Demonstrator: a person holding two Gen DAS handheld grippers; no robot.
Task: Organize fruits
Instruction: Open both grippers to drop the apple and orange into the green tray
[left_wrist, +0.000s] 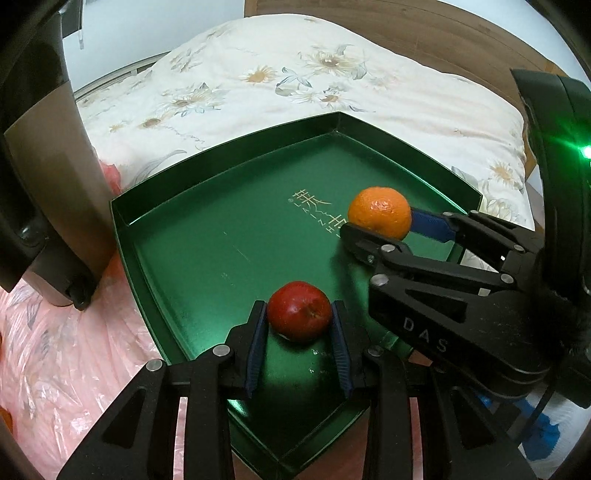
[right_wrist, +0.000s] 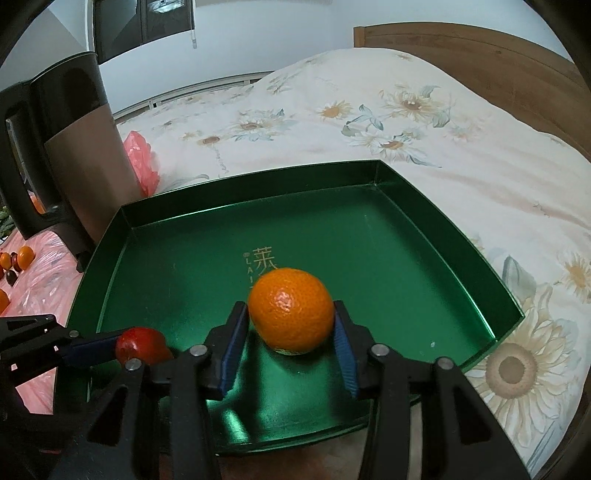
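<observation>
Left wrist view first: the left gripper is sitting at the bottom centre of the frame, its blue pads pressing both sides of a red apple, so it's clamped on it. The apple is resting low over the near part of the green tray; whether it's actually touching the floor I can't tell.

A bit further in, at right of centre, the right gripper is reaching in from the right edge with the orange between its fingers.

In the right wrist view that orange is sitting on the tray floor at lower centre, partly covering the gold lettering. The right gripper is standing apart around it, a sliver of gap showing at each pad, so it's not squeezing. The apple and left gripper are showing at lower left.

Behind the tray, a dark kettle is standing upper left on pink plastic, with some small fruit lying at the left edge. A floral quilt is filling the back, with a wooden headboard beyond it.
</observation>
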